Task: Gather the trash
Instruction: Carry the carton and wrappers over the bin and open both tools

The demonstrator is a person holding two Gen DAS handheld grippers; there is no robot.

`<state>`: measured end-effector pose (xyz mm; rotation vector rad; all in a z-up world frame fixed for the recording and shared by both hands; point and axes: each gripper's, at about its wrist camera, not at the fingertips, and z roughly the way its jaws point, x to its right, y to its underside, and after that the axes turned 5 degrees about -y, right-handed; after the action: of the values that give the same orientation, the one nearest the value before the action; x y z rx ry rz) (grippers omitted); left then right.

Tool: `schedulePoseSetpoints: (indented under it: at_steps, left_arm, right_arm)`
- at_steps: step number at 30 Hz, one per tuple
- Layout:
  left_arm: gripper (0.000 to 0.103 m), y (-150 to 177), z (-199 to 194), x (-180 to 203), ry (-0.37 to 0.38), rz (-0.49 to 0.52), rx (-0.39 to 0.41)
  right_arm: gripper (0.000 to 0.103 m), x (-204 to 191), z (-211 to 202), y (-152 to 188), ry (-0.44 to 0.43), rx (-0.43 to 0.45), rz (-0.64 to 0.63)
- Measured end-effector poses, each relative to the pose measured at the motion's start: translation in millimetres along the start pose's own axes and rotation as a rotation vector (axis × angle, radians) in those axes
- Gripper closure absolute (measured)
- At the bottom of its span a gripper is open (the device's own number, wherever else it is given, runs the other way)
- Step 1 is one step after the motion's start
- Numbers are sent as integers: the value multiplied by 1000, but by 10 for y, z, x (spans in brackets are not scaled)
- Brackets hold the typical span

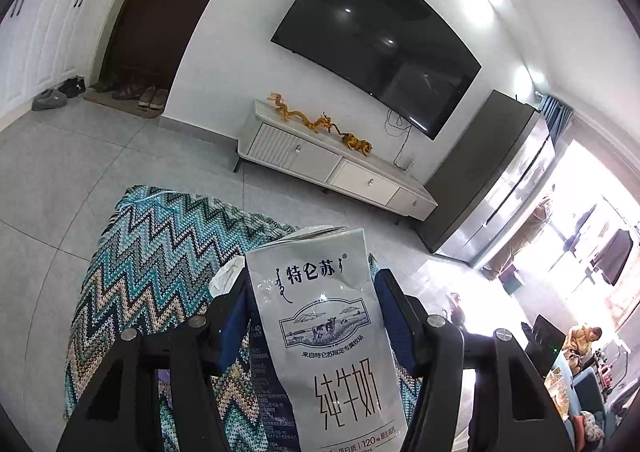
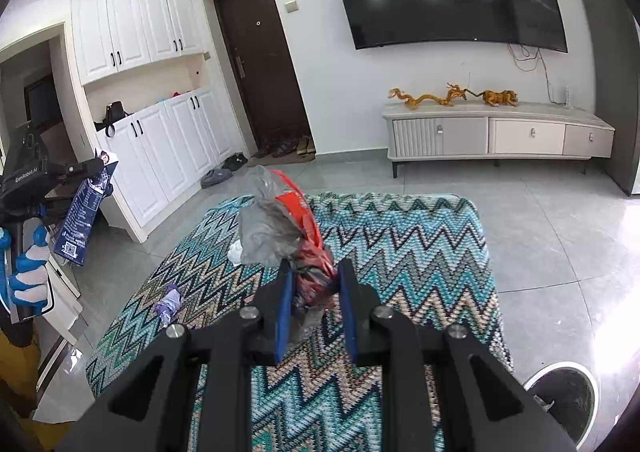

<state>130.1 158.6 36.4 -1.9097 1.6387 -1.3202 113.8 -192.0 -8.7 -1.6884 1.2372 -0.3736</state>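
Gripping a milk carton (image 1: 332, 336) between its fingers, the left gripper (image 1: 316, 304) holds it upright above the near end of a zigzag rug (image 1: 152, 268). Its top is creased and torn open, so it is probably empty: light, thin-walled, easy to crush. A hold across the flat mid-body suits it best.

From the right wrist, the right gripper (image 2: 316, 292) is closed partway on a crumpled bag (image 2: 280, 228), grey and red plastic bunched above the rug. It looks soft, weightless and slippery, best pinched at the wadded base. Scraps (image 2: 170, 304) lie left on the rug. A bin (image 2: 568, 400) stands near right on the floor.
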Motion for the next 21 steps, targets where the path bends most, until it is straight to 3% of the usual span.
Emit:
schedulePoseSetpoints:
  at_steps: [9, 16, 21]
  left_arm:
    - [45, 49, 490, 627, 36, 92, -81]
    - [45, 343, 1331, 1636, 155, 225, -232]
    - [45, 730, 1947, 2466, 252, 320, -342]
  right_arm:
    - [82, 638, -477, 117, 93, 59, 64]
    - [82, 1507, -964, 494, 252, 69, 219]
    - [82, 2137, -1247, 892, 374, 43, 345]
